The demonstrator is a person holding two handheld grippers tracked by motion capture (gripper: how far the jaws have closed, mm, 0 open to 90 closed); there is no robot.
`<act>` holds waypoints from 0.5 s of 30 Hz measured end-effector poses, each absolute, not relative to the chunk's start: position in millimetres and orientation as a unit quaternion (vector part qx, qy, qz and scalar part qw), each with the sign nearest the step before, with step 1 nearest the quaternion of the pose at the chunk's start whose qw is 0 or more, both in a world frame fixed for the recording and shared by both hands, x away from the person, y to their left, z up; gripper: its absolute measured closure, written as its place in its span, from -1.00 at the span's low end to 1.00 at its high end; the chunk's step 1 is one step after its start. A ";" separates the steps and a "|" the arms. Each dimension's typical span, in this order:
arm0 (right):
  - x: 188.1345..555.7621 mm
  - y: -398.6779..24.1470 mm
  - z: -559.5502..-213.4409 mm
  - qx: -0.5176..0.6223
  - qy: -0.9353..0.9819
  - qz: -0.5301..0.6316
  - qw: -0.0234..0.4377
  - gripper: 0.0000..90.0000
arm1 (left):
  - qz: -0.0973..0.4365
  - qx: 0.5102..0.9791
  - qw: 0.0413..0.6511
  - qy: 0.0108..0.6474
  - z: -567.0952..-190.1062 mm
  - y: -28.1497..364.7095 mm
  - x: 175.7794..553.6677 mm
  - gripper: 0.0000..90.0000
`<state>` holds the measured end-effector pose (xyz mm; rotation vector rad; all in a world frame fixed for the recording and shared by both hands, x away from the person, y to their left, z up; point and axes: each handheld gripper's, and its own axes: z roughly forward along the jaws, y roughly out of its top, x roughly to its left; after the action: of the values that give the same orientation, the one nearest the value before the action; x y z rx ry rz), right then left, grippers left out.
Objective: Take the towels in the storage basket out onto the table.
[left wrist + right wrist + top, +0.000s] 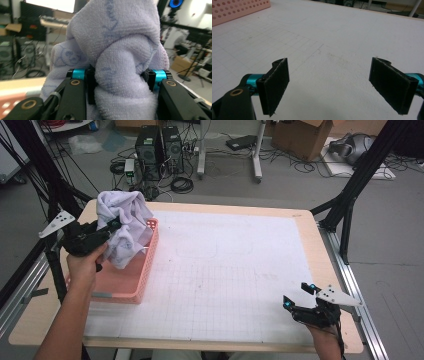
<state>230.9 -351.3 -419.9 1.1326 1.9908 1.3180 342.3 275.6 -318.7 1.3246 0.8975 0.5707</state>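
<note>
Nearest the person, the right gripper (299, 296) rests low at the near right corner of the white gridded table mat (240, 285), its 2 black jaws spread wide with nothing between them; in the right gripper view only bare mat lies ahead of the pads. It looks idle for now.

Farther off on the left, the left gripper (114, 226) has its jaws clamped about halfway on a bunched lilac terry-cloth towel with a faint printed pattern (125, 222). In the left gripper view the towel (117, 62) bulges out between and above the 2 jaws. The towel hangs in the air over the far end of the pink perforated plastic basket (120, 292), its lower folds draping near the basket's right wall.

I judge the step in hand to be lifting the towel out of the basket. The next move calls for carrying it clear of the rim and over to the open mat, where the right gripper could take a free corner.
</note>
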 end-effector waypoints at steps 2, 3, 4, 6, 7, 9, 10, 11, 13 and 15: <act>230.8 -350.8 -419.8 0.416 0.730 0.483 0.246 -0.66 | 0.254 0.587 0.666 0.385 -313.9 272.5 340.5 0.35; 231.2 -350.8 -419.9 0.414 0.731 0.483 0.248 -0.66 | 0.254 0.588 0.668 0.379 -311.7 271.0 339.9 0.35; 231.1 -350.4 -419.9 0.414 0.731 0.483 0.247 -0.66 | 0.253 0.588 0.670 0.375 -309.9 269.8 339.5 0.35; 230.9 -350.2 -419.8 0.414 0.732 0.482 0.247 -0.66 | 0.251 0.589 0.675 0.365 -306.8 267.4 338.8 0.35; 231.0 -350.5 -419.9 0.413 0.731 0.483 0.247 -0.66 | 0.248 0.589 0.680 0.360 -305.7 266.1 338.6 0.35; 231.0 -350.7 -419.9 0.413 0.731 0.483 0.248 -0.66 | 0.246 0.591 0.684 0.351 -303.7 263.4 337.7 0.35; 230.7 -350.8 -419.8 0.415 0.730 0.483 0.247 -0.66 | 0.244 0.592 0.686 0.345 -303.0 262.0 337.4 0.35; 230.7 -350.9 -419.8 0.416 0.730 0.483 0.246 -0.66 | 0.242 0.593 0.688 0.341 -302.1 260.3 336.9 0.35; 230.8 -351.0 -419.8 0.415 0.731 0.482 0.247 -0.66 | 0.240 0.595 0.692 0.332 -299.9 256.9 335.9 0.35; 230.9 -350.5 -419.9 0.414 0.731 0.483 0.247 -0.66 | 0.239 0.596 0.696 0.323 -296.7 253.4 334.5 0.35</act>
<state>230.9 -350.5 -419.9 1.1277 1.9945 1.3168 334.5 253.4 -296.7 1.3293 0.7204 0.5331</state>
